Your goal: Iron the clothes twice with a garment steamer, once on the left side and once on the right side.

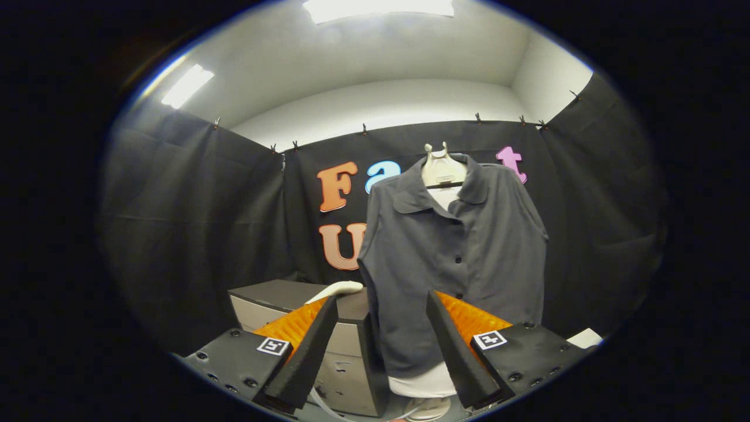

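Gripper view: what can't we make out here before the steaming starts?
- White steamer handle, gripper view: only its rounded top shows above the grey box unit; the left finger and the dark grey button-up shirt cover the rest.
- White form under the shirt: the shirt hides most of it.
- White hose below the box: cut off at the edge.
- Gripper: fingers open, holding nothing.

ahead: shirt blocks | left: box near fingers | hand-held gripper spread, empty

Dark grey buttoned shirt hangs upright on a mannequin, white steamer lying beside it.
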